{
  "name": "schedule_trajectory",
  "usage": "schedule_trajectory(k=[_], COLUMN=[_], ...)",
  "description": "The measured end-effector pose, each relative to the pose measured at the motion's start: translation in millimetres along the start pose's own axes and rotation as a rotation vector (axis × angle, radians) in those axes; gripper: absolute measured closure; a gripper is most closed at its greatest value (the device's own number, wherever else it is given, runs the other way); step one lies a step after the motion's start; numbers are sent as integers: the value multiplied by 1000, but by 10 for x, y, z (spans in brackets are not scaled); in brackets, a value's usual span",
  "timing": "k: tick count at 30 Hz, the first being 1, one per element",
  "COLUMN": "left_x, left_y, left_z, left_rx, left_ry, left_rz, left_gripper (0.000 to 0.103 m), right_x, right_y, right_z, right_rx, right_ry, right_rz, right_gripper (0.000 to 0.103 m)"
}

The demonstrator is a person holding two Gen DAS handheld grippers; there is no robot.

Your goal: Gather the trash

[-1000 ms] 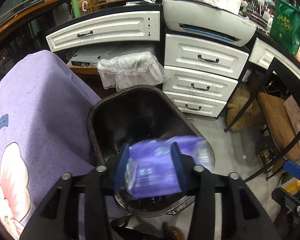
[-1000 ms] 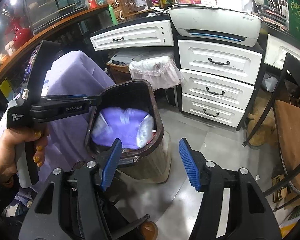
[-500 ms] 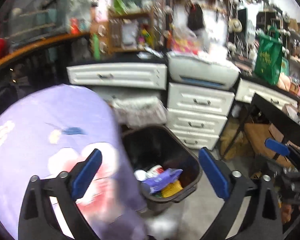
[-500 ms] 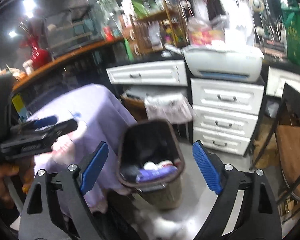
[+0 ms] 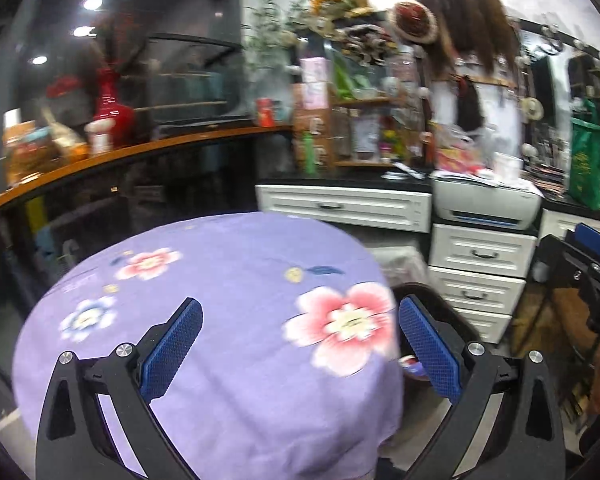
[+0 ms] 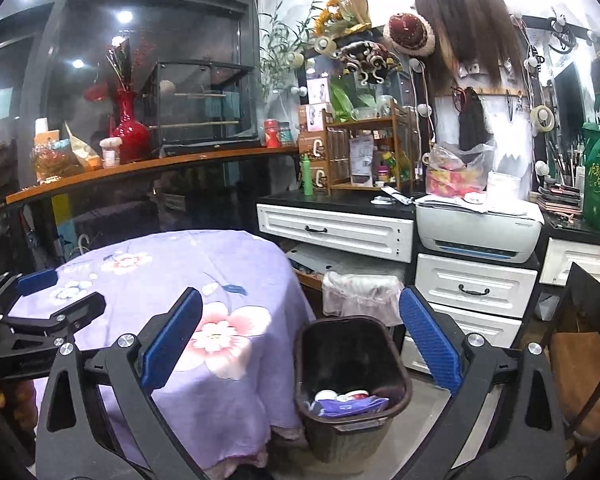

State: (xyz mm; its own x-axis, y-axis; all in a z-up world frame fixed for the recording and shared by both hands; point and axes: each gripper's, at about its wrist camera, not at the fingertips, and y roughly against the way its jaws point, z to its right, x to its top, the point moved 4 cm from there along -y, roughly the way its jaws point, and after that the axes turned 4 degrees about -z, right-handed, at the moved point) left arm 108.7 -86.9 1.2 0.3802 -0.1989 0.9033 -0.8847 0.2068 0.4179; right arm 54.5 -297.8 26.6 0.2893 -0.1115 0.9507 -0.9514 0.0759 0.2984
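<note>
Here each hand-held gripper, left and right, gapes empty, right widening; tablecloth hides most of bin.

The left gripper stands wide open and empty above a round table under a purple flowered cloth. Behind its right finger sits a dark trash bin, mostly hidden; white drawers and a printer stand farther ahead to the right.

One trash bin, two grippers, one printer.
</note>
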Motion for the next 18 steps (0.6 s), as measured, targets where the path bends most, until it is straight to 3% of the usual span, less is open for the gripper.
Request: schedule_trajectory(k=[11,18], left_x=[-136,-157], left_y=[538,763], left_z=[-263,-288], left_rx=[183,198], left_ry=[107,145], left_rz=[92,161], left_gripper=[6,6], right_x=[-129,-156], right_y=[288,412], right_z=[-273,-335], right_rx=[-3,18], right_ry=[58,61], right_rz=[12,25], right_gripper=[6,6])
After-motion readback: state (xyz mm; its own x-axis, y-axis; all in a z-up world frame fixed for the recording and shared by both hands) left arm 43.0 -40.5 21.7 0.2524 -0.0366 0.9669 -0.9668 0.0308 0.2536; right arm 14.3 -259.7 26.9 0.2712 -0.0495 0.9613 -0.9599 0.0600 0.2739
